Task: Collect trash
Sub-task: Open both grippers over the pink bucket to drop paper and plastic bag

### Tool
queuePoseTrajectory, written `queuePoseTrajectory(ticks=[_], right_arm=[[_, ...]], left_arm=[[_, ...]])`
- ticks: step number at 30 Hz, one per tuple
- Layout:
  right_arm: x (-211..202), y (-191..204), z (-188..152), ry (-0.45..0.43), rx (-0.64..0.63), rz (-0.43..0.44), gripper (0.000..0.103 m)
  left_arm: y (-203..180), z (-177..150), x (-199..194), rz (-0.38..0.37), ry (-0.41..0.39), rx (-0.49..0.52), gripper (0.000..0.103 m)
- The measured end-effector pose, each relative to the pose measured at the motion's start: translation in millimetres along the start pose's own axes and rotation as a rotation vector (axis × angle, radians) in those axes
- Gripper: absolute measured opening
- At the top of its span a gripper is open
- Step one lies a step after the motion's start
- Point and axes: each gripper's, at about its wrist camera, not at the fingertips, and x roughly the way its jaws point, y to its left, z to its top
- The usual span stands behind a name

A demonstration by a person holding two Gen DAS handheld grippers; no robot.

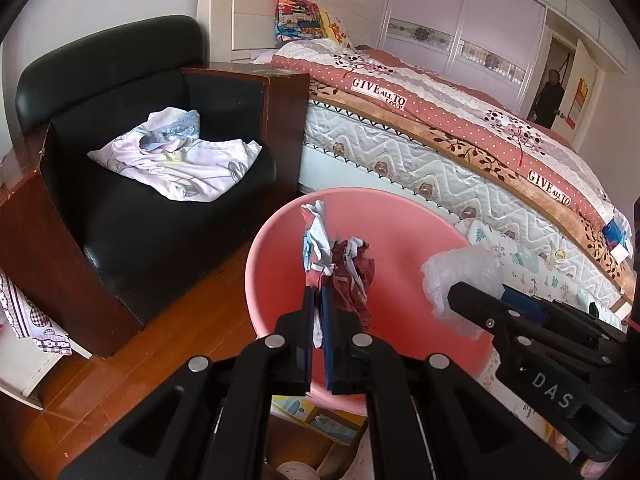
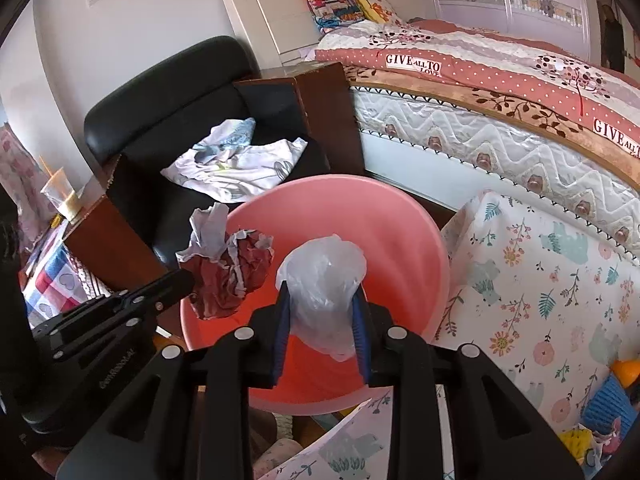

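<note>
While crumpled, red-and-white wrapper (image 1: 344, 268) looks torn.

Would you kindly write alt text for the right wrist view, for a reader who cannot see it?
The right hand-held gripper holds a crumpled clear plastic bag over a pink bin. At left, the left hand-held gripper holds crumpled red-and-white paper above the bin's rim, with a black armchair and bed behind.
</note>
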Motion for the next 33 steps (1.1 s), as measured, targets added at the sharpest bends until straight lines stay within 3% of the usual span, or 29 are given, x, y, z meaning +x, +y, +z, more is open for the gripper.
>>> queuePoseTrajectory(ticks=[5, 7, 10, 12, 17, 33], right_arm=[[3, 0, 2, 0.002, 0.010, -0.023, 0.041], [3, -1, 2, 0.001, 0.013, -0.023, 0.042], [3, -1, 1, 0.002, 0.013, -0.023, 0.043], [3, 0, 1, 0.004, 0.014, -0.019, 0.044], [1, 1, 1, -0.003, 0.005, -0.004, 0.051], [-23, 5, 2, -0.046, -0.021, 0.004, 0.052]], left_arm=[[2, 1, 2, -0.004, -0.007, -0.011, 0.006], [1, 1, 1, -0.004, -0.011, -0.004, 0.012], [0, 1, 0, 0.004, -0.021, -0.005, 0.030], [0, 2, -2, 0.006, -0.025, -0.006, 0.032], [0, 2, -6, 0.006, -0.031, -0.012, 0.033], [0, 5, -23, -0.003, -0.058, -0.007, 0.037]])
